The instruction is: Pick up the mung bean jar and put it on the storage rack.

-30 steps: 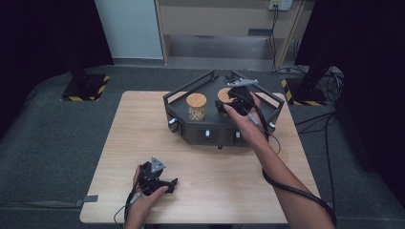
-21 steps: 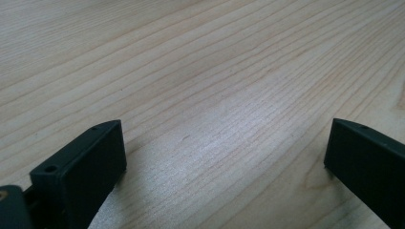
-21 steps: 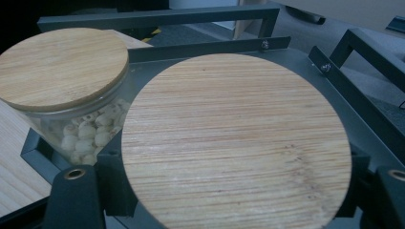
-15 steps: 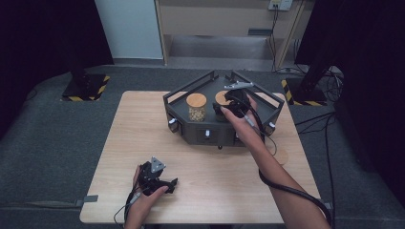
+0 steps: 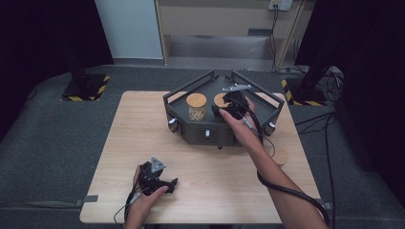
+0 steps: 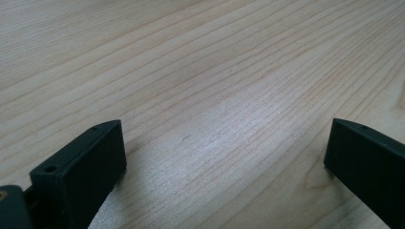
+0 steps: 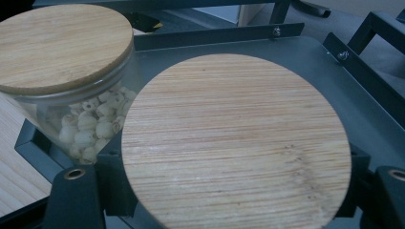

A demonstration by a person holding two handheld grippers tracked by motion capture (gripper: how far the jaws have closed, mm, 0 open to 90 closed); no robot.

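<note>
Right tool (image 7: pixel 234 191) grips the round wooden lid (image 7: pixel 236 143), its face tilted toward the camera.

A light wooden table (image 5: pixel 143 143) carries a dark metal rack (image 5: pixel 191 129) at its far edge and 1 round wooden disc (image 5: pixel 279 156) near its right edge.

Your right gripper (image 7: pixel 229 191) shows black jaws around a pale bamboo lid (image 7: pixel 236 143) with fine straight grain. The jar (image 7: pixel 86 124) beside it holds cream-white beads (clear glass), the tray (image 7: pixel 367 95) is dark grey, and the desk (image 6: pixel 200 71) is light streaked wood.
</note>
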